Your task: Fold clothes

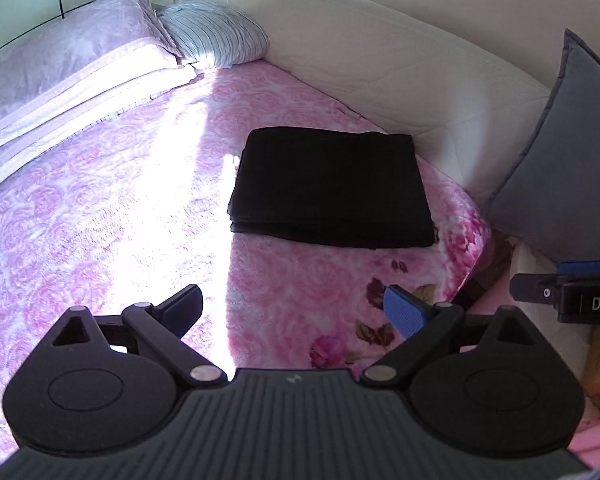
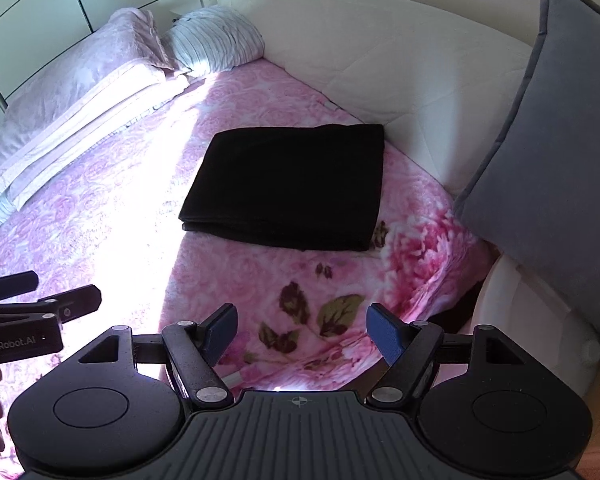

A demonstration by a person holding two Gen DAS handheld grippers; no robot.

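Two grippers, the left gripper [image 1: 294, 310] and the right gripper [image 2: 302, 330], hang wide open and empty in front of the folded black cloth [image 1: 332, 184], which lies on the pink bed [image 1: 120, 220], looking soft and floppy, best pinched by its near corners.

The folded black garment [image 1: 330, 186] lies on the pink floral fleece blanket [image 1: 140, 216], with the white padded bed surround [image 1: 380, 68] at its twelve o'clock, the grey square cushion [image 1: 556, 160] at three and the striped pillow [image 1: 216, 38] at eleven.
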